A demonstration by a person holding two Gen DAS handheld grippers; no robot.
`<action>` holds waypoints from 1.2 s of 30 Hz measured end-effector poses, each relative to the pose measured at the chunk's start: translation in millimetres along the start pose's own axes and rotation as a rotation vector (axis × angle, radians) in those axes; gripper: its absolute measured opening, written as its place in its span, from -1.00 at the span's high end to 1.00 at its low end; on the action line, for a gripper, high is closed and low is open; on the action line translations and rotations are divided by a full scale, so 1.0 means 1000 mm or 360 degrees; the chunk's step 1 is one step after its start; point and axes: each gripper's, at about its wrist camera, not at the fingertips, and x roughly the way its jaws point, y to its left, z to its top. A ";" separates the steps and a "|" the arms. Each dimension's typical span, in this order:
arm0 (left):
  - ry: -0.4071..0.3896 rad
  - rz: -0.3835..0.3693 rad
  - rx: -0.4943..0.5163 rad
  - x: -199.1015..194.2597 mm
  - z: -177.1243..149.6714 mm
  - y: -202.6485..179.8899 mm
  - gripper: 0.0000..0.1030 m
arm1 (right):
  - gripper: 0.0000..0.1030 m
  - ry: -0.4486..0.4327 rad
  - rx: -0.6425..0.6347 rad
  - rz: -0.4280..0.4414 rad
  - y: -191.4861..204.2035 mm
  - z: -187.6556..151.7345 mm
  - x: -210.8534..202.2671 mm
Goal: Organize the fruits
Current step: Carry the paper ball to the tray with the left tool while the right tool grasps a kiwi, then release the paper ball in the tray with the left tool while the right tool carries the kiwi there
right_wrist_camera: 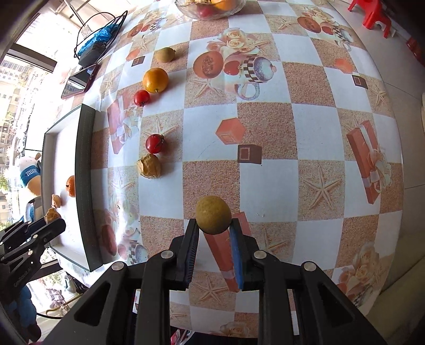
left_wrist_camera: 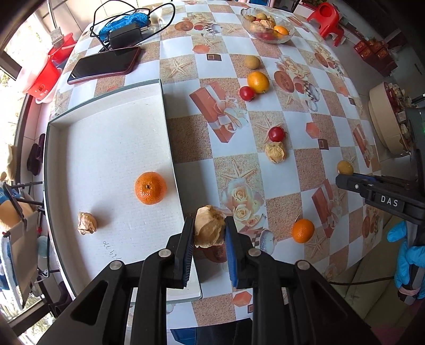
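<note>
My left gripper [left_wrist_camera: 209, 230] is shut on a papery husked fruit [left_wrist_camera: 208, 228], held just past the right rim of the white tray [left_wrist_camera: 111, 138]. In the tray lie a mandarin [left_wrist_camera: 150, 188] and another husked fruit [left_wrist_camera: 86, 223]. My right gripper [right_wrist_camera: 214, 225] is shut on a round yellow-brown fruit [right_wrist_camera: 213, 214], lifted above the table. The same gripper [left_wrist_camera: 342, 179] shows at the right of the left wrist view. Loose on the cloth lie two red fruits [left_wrist_camera: 276, 133] [left_wrist_camera: 246, 93], an orange [left_wrist_camera: 258, 82], a small mandarin [left_wrist_camera: 302, 230], a husked fruit [left_wrist_camera: 275, 151] and a brown fruit [left_wrist_camera: 251, 62].
A glass bowl [left_wrist_camera: 287, 37] of mixed fruit stands at the far side. A phone [left_wrist_camera: 105, 65], a charger with cable [left_wrist_camera: 124, 37] and a blue glove lie beyond the tray. Red stools [left_wrist_camera: 328, 22] and red bins [left_wrist_camera: 45, 77] stand off the table. A blue-gloved hand [left_wrist_camera: 409, 260] holds the right tool.
</note>
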 end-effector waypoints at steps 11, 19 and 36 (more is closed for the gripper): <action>-0.0067 0.0012 0.0003 -0.009 -0.001 0.026 0.53 | 0.52 -0.0125 -0.0123 0.0013 0.052 0.012 -0.026; -0.0102 0.0020 -0.0059 -0.012 -0.004 0.053 0.53 | 0.52 -0.0162 -0.0255 0.0034 0.099 0.020 -0.033; -0.0131 0.0027 -0.0171 -0.011 -0.005 0.096 0.53 | 0.52 -0.0140 -0.0489 0.0049 0.180 0.040 -0.022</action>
